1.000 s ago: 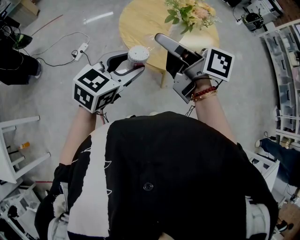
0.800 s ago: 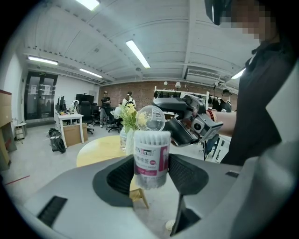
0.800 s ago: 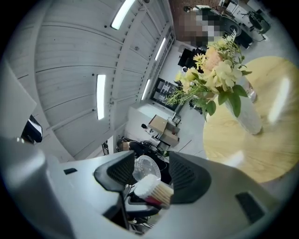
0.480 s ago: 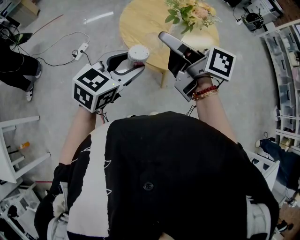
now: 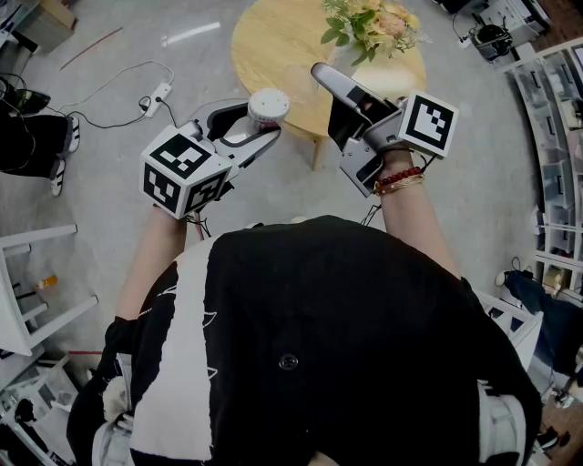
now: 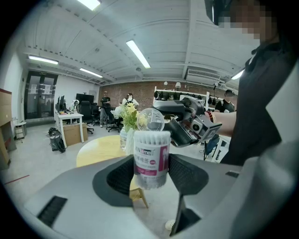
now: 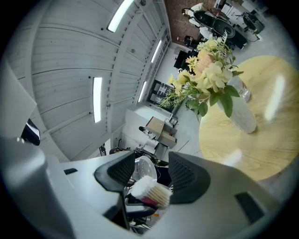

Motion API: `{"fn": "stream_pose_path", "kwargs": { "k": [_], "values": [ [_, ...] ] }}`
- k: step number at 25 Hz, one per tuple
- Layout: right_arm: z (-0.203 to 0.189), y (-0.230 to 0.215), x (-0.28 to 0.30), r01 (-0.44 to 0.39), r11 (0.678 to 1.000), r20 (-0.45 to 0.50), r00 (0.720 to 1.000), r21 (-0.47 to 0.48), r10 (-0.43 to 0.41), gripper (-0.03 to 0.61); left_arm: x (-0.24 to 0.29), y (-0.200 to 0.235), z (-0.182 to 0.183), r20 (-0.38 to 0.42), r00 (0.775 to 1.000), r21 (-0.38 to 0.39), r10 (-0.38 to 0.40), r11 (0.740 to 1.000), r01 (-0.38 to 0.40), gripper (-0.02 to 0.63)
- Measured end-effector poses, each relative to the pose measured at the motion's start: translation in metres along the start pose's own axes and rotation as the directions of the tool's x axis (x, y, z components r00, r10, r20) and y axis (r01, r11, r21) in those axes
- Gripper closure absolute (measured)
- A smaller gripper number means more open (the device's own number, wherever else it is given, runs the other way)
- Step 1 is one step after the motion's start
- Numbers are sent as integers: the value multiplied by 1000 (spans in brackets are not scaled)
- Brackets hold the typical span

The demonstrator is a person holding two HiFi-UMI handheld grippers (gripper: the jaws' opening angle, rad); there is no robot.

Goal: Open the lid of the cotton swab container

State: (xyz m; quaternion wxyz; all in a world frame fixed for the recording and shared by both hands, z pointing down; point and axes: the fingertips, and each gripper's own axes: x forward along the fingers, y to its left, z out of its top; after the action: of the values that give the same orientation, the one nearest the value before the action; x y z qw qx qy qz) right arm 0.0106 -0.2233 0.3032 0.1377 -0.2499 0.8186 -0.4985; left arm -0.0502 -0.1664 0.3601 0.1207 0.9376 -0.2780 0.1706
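The cotton swab container (image 6: 151, 161), a clear tub with a pink and white label, stands upright with my left gripper (image 6: 150, 170) shut on its sides. Its clear round lid (image 6: 152, 119) is flipped up above the white swab tips. In the head view the container (image 5: 269, 106) shows its white top at the left gripper (image 5: 260, 121). My right gripper (image 5: 326, 86) hangs just right of it, level and open, its jaws facing the container. The right gripper view shows the swabs (image 7: 150, 189) and lid (image 7: 143, 170) beyond the right gripper (image 7: 152, 172), with neither pad touching them.
Below the grippers is a round yellow wooden table (image 5: 269, 45) with a vase of flowers (image 5: 373, 25). A power strip and cable (image 5: 157, 94) lie on the grey floor. A white frame (image 5: 27, 291) stands at left and shelving (image 5: 551, 136) at right. A person's legs (image 5: 32, 136) are at far left.
My right gripper has drifted slightly to the right, away from the container. The left gripper and container have stayed put. The person at far left has shifted.
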Motion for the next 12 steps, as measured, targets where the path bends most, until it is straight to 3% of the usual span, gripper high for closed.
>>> {"fn": "stream_pose_path", "kwargs": {
  "k": [12],
  "values": [
    [3, -3, -2, 20, 1000, 16, 1000, 9, -21, 350, -4, 1, 3, 9, 1000, 4, -1, 1000, 1, 373]
  ]
}}
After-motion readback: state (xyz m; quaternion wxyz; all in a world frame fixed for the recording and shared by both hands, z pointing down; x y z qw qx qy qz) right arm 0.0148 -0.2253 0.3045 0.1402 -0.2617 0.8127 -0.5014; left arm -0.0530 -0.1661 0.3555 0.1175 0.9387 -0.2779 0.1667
